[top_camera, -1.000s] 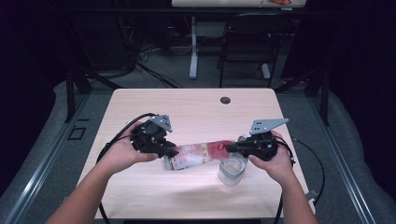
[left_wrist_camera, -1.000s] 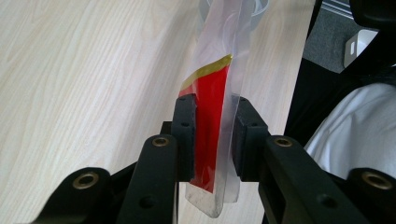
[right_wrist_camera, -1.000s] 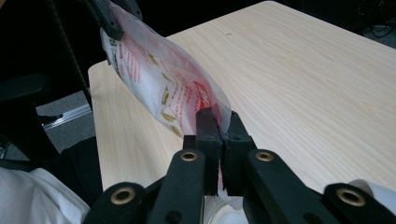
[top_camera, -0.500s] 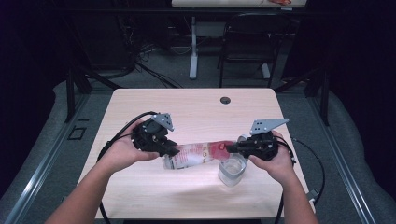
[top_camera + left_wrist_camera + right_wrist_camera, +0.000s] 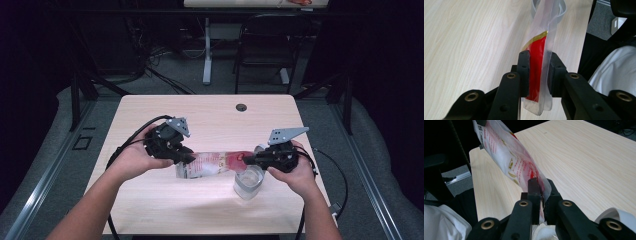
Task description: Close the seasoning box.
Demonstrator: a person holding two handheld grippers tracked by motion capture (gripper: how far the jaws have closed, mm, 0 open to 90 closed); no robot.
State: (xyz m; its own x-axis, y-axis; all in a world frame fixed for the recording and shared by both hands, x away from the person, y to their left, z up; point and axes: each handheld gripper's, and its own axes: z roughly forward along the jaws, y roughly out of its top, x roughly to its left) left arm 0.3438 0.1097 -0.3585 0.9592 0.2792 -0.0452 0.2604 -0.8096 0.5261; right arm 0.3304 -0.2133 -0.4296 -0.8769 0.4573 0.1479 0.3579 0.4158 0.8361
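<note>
Left tongs [image 5: 189, 159] pinch the near-left end of the plastic pouch [image 5: 212, 164]; right tongs [image 5: 248, 160] pinch its red right end. The pouch hangs stretched between them above the surface [image 5: 210, 120], over a clear cup [image 5: 248, 181].

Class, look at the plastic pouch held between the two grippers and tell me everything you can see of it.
The pouch is a thin, clear plastic packet with red print, gold markings and a red part toward one end. It looks soft and slightly crumpled. It hangs stretched almost level above the wooden table, held at both ends: the left gripper pinches one end, the right gripper the other. That right end sits just above a clear cup. Its contents cannot be made out.
</note>
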